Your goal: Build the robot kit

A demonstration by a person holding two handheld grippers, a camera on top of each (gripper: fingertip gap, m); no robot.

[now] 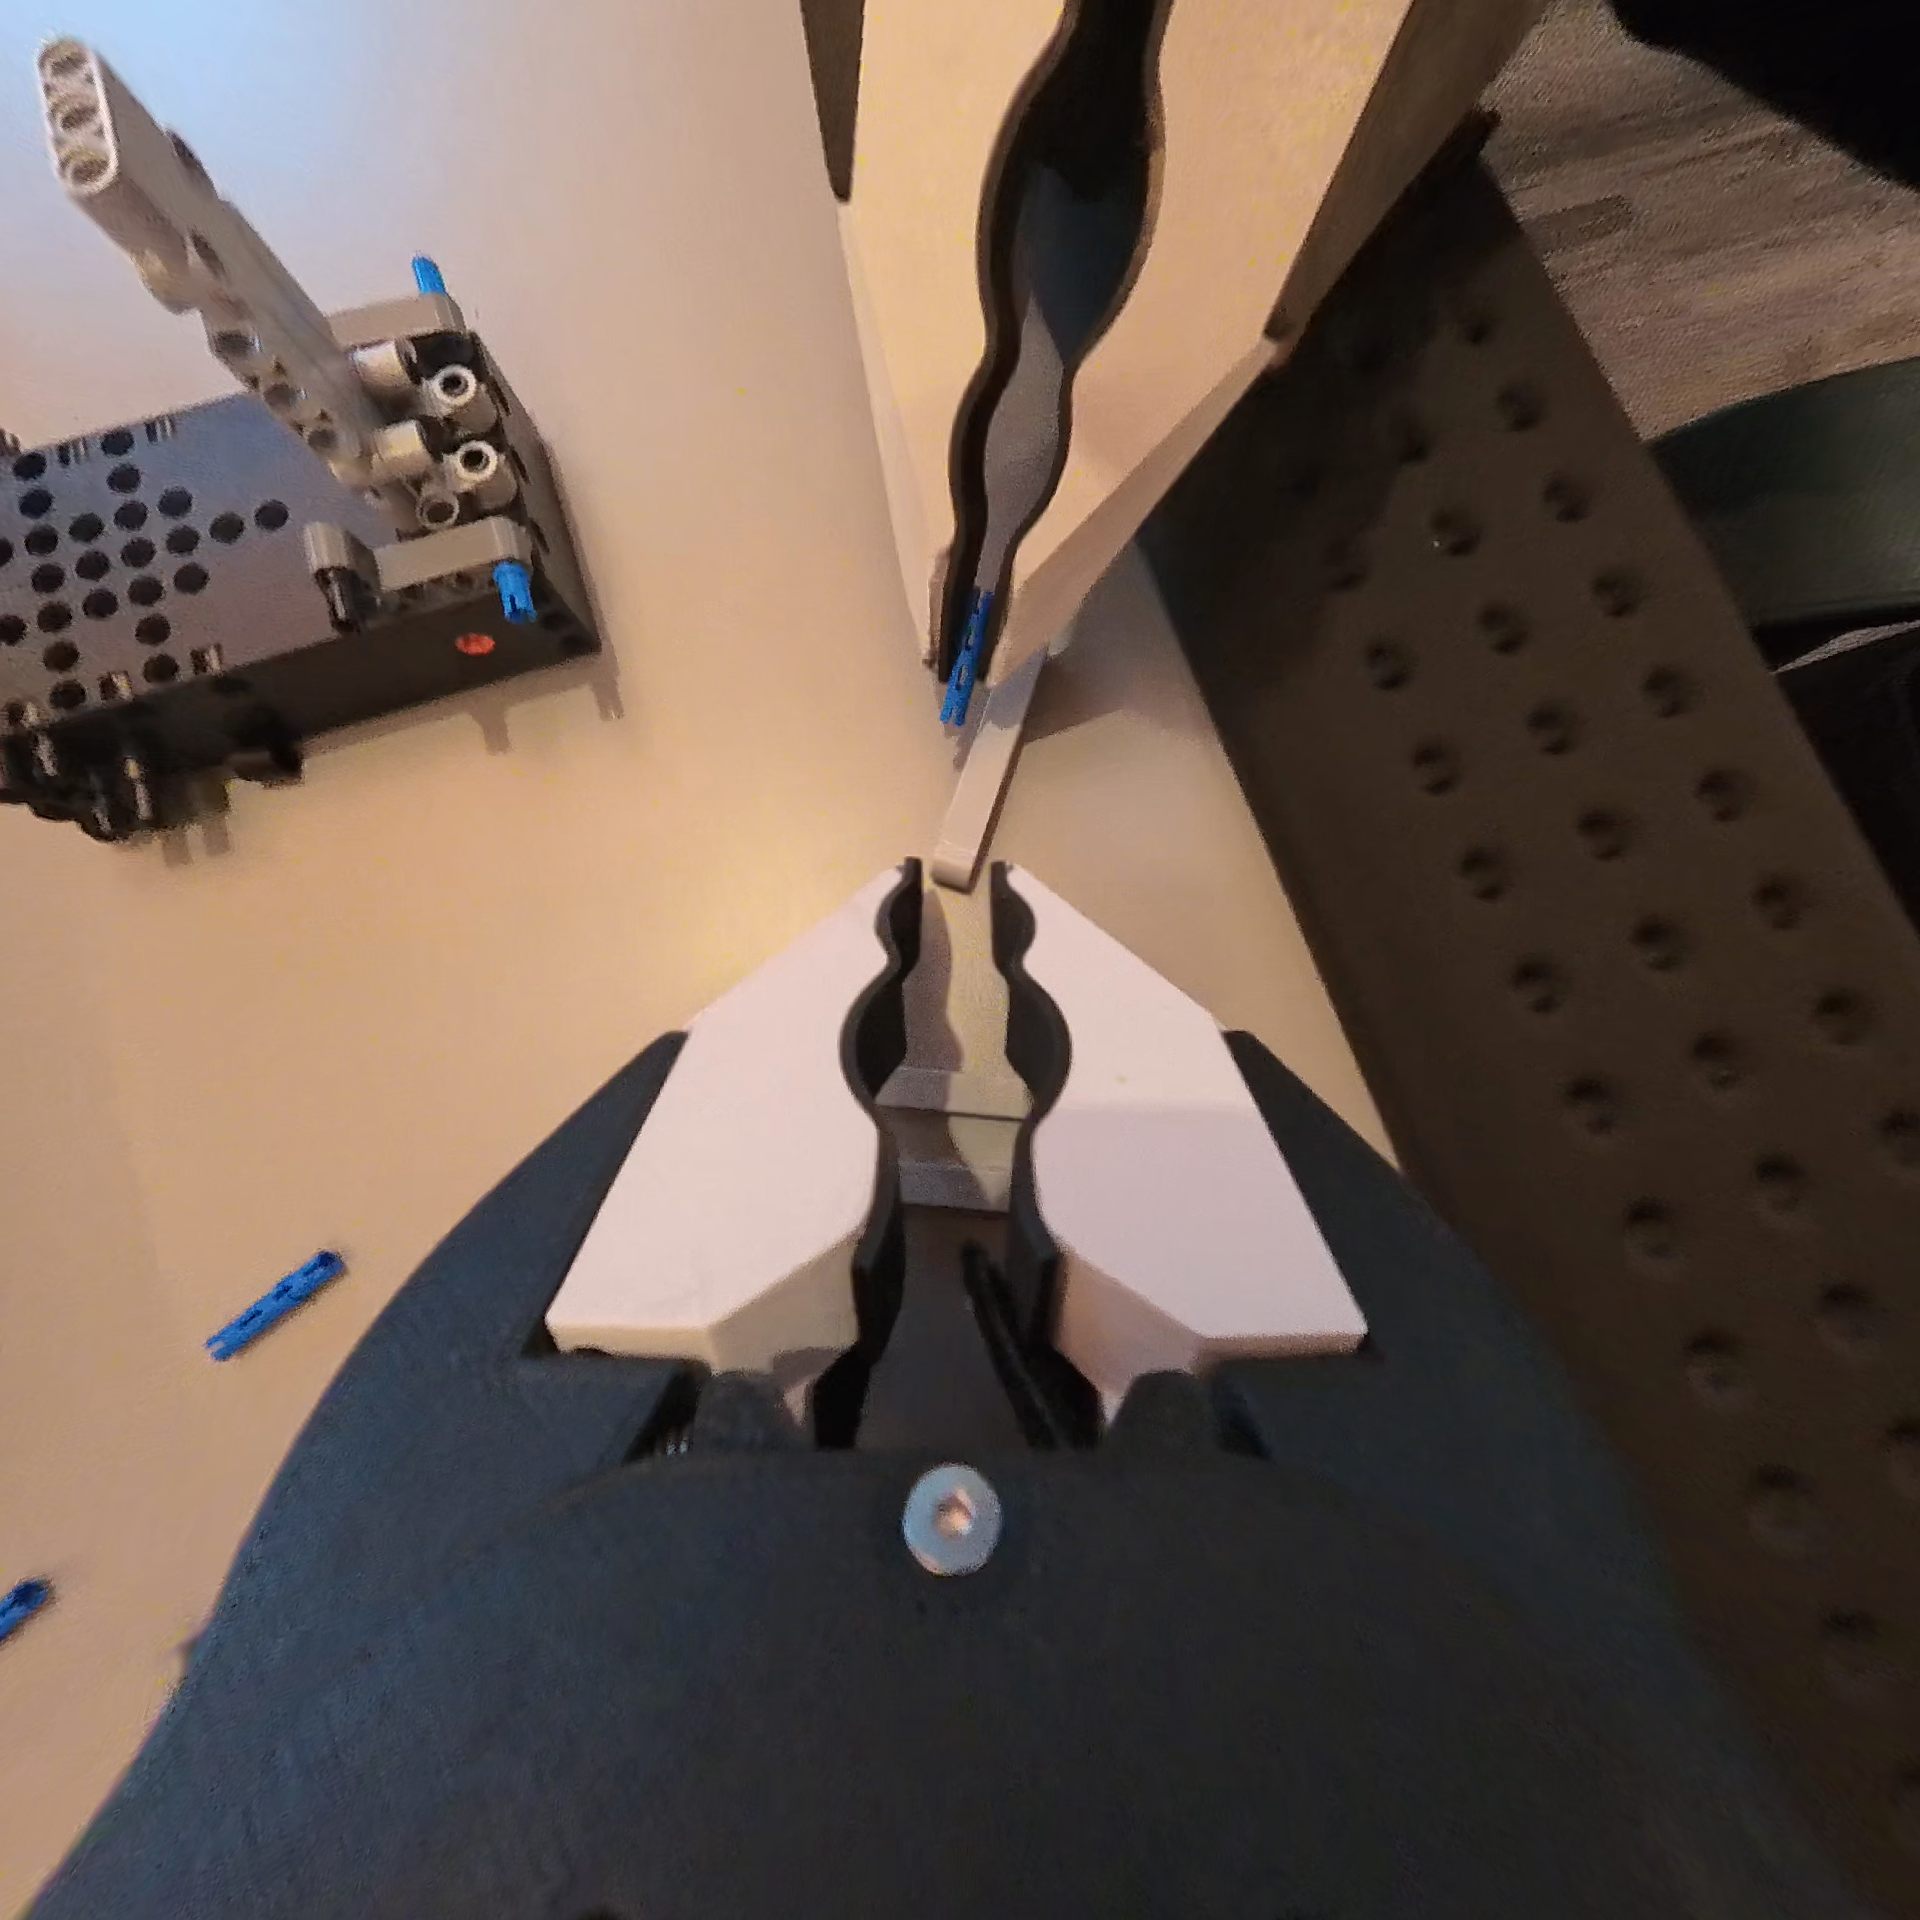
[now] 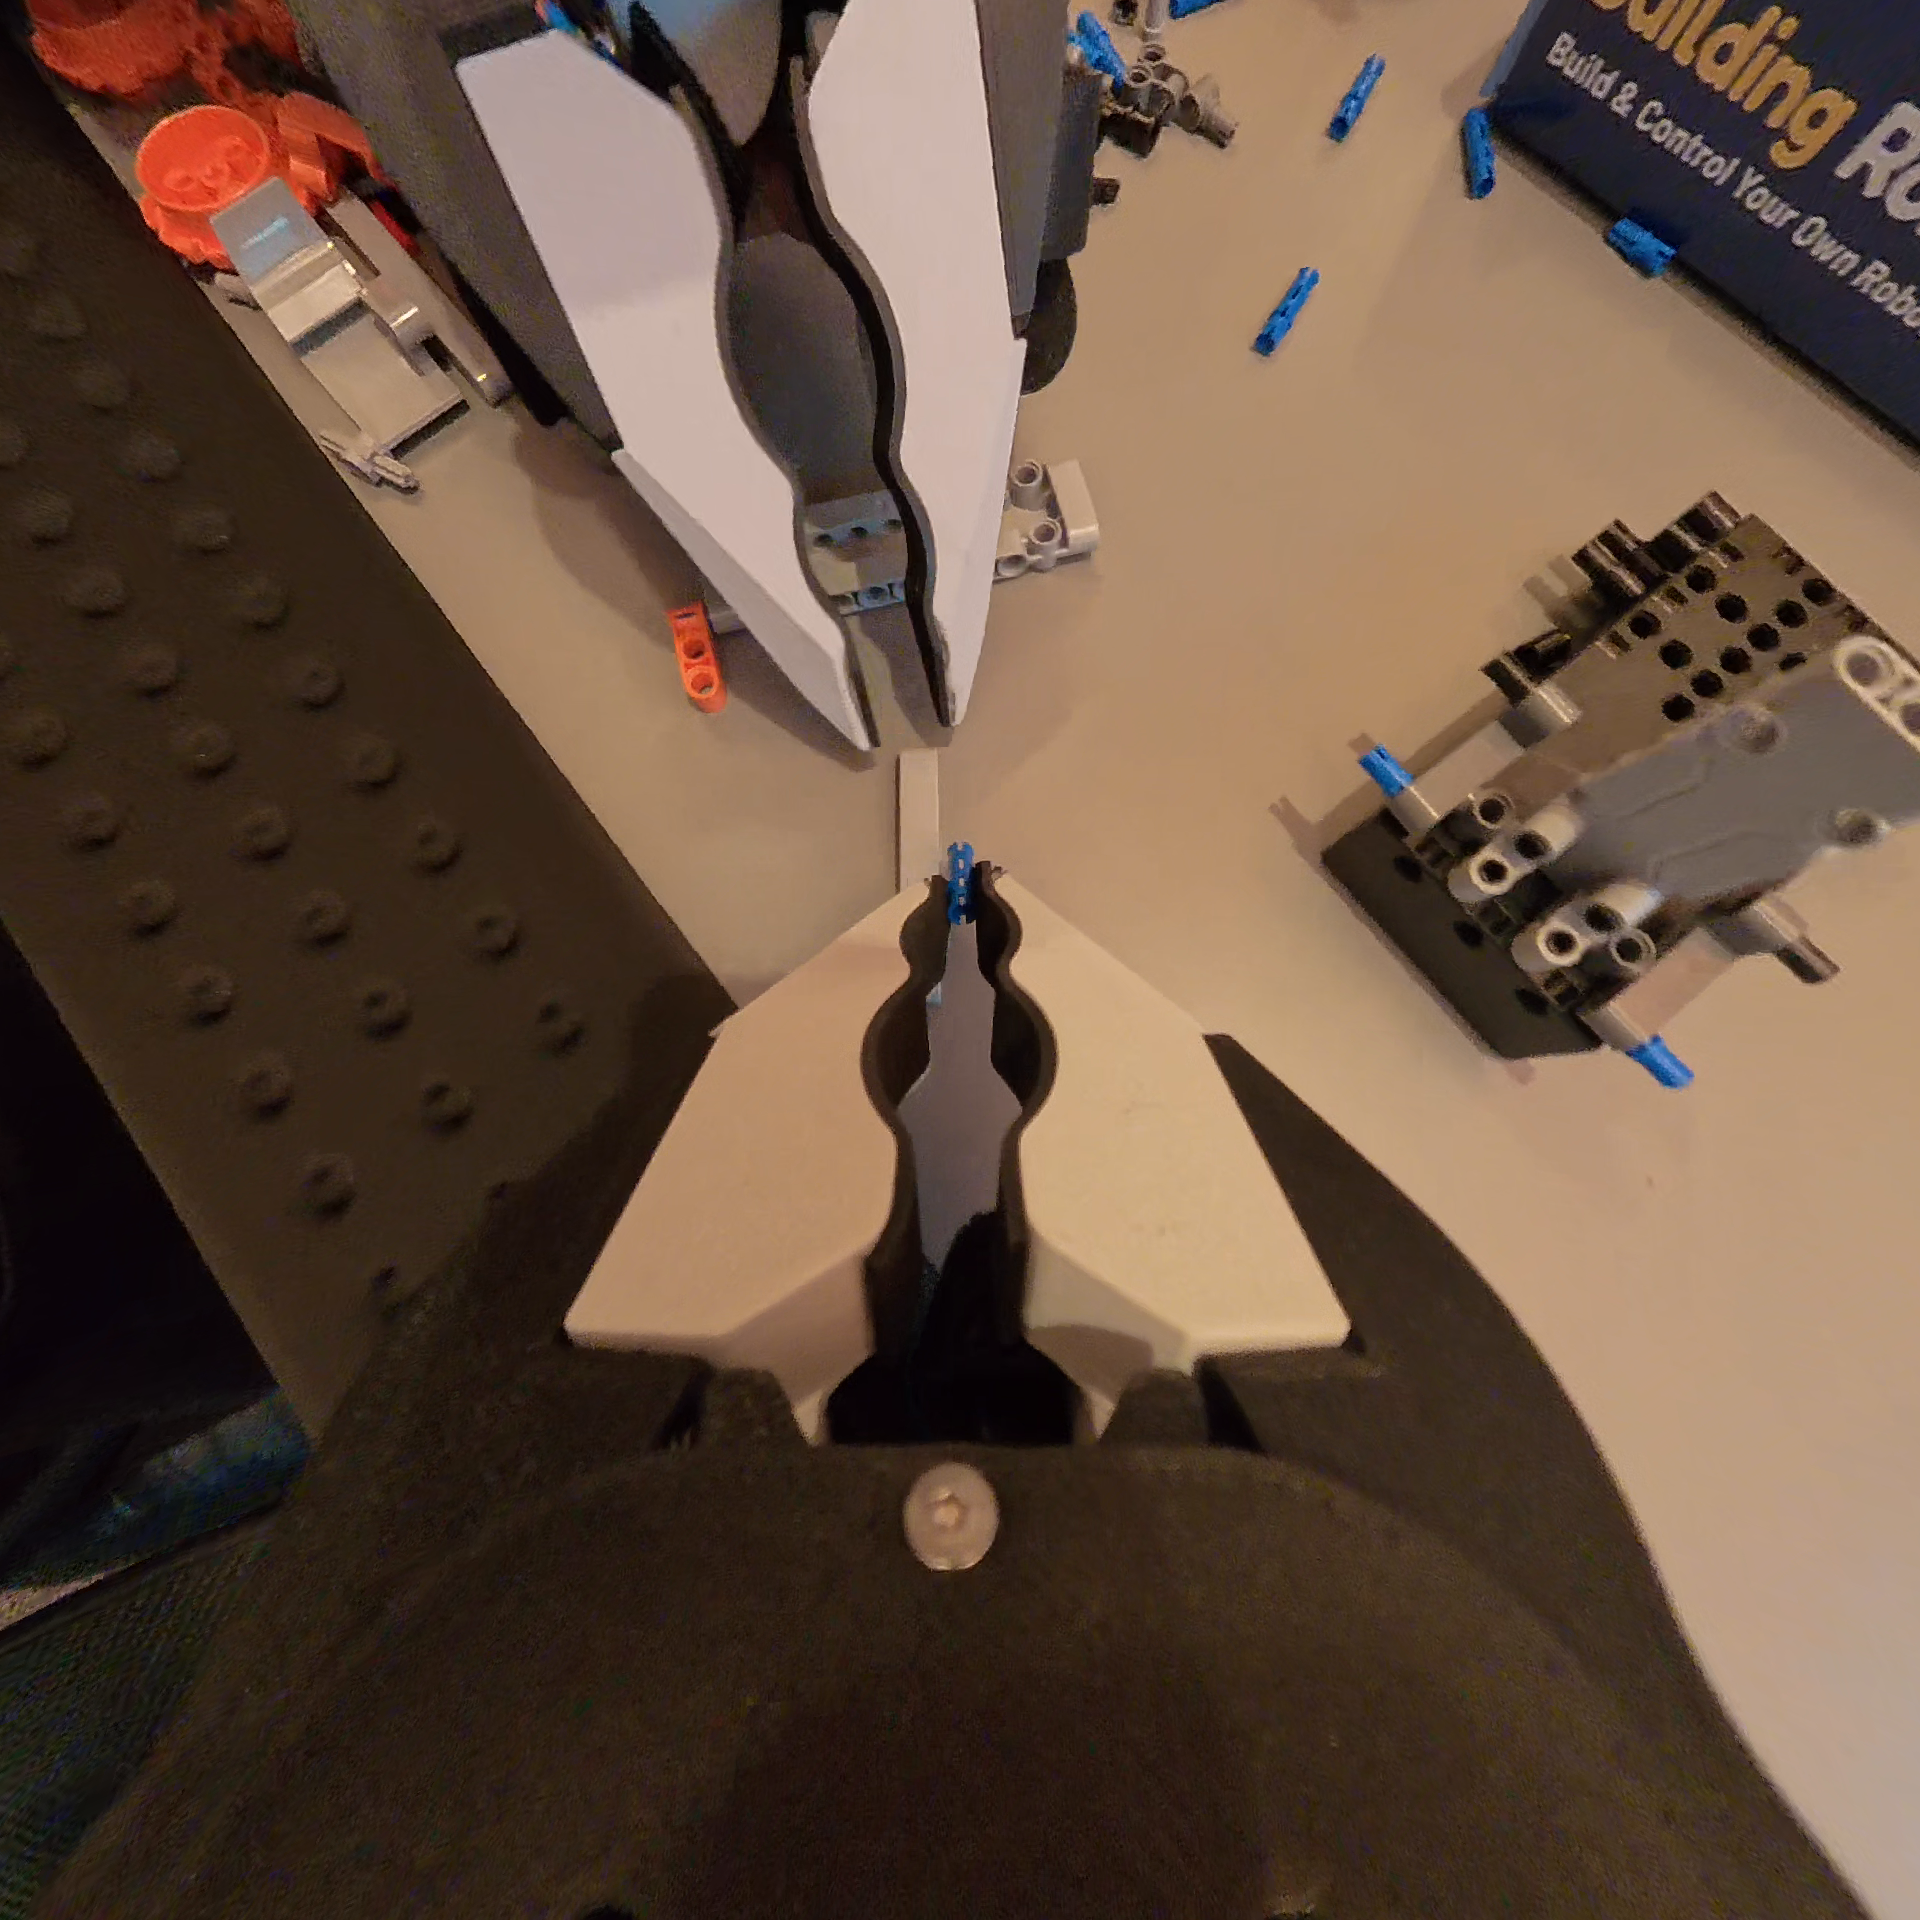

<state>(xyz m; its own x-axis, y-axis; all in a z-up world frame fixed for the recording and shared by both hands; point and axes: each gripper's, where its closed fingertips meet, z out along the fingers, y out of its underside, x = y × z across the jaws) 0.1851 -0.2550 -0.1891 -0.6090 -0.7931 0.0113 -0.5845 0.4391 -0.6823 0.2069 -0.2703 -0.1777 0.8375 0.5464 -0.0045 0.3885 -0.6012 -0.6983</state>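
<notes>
Left hand-held gripper (image 1: 956, 883) pinching grey beam (image 1: 975, 800), far end hidden behind right hand-held gripper (image 2: 964, 891)

Warm dim indoor light; soft shadows on table (image 1: 644, 987); strong wide-angle edge distortion; slight motion blur.

A blue pin (image 2: 961, 883) and a grey beam (image 1: 975, 790) are seen; the table (image 1: 623, 935) is beige, the mat (image 1: 1558, 831) dark with dots.
</notes>
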